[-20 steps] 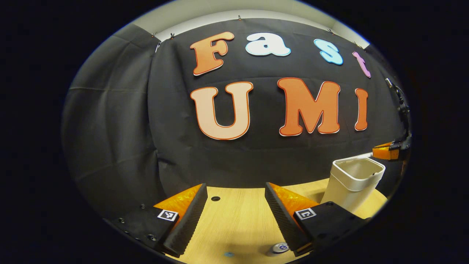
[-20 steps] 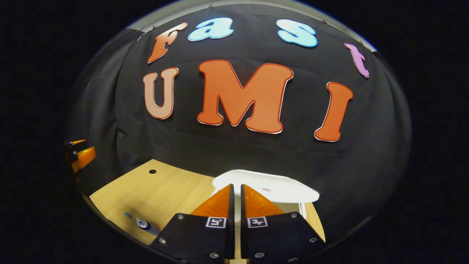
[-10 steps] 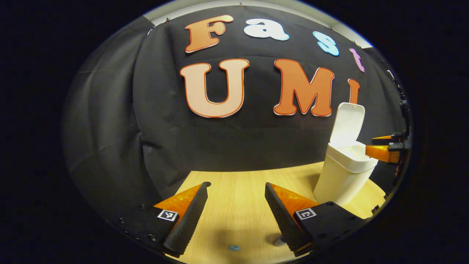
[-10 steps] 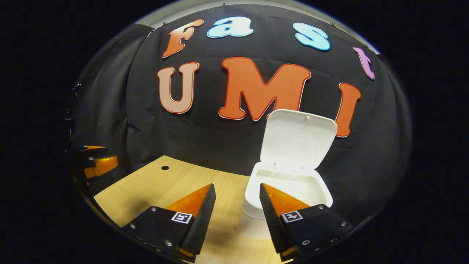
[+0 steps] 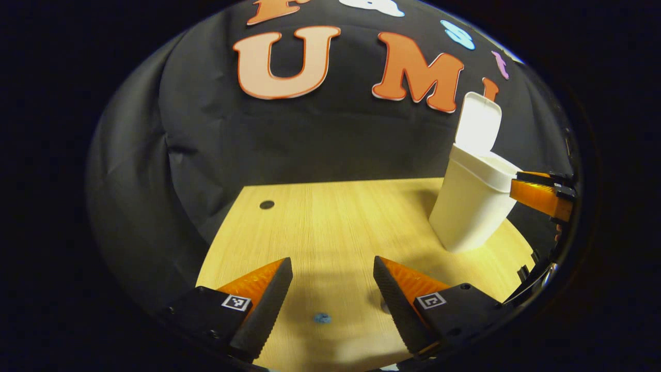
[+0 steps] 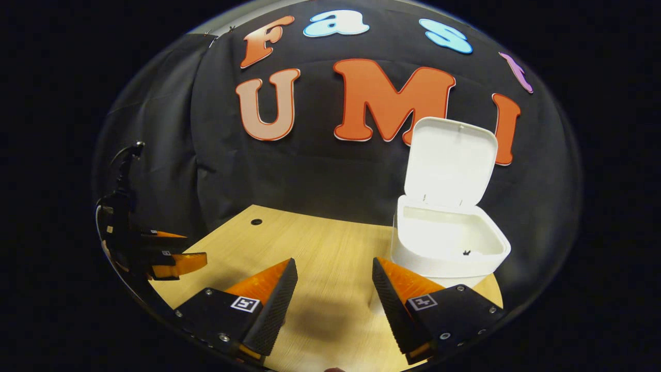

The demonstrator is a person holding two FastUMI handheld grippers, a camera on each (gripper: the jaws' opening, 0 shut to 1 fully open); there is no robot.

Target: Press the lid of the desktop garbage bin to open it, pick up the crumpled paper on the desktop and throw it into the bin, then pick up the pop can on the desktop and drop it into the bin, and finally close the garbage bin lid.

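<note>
Bin (image 6: 448, 243) lid (image 6: 448, 157) upright near table (image 6: 330, 248) edge, both grippers (image 5: 330, 305) (image 6: 333, 302) spread, empty.

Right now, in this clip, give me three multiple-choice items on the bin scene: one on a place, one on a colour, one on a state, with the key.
1. Where does the garbage bin stand on the table?
A. near the far right part, close to the cloth wall
B. at the near left corner
C. on the round hole

2. What colour is the bin?
A. blue
B. white
C. green

3. How is the bin lid?
A. shut flat
C. lying on the table
B. raised, standing up behind the opening

Key: 1 A, the right gripper view shows the bin by the wall, right of the right gripper. 2 B, body and lid are white in the left gripper view too. 3 B, the lid stands upright and the opening is bare; both the right gripper and the left gripper have their fingers apart, holding nothing.
</note>
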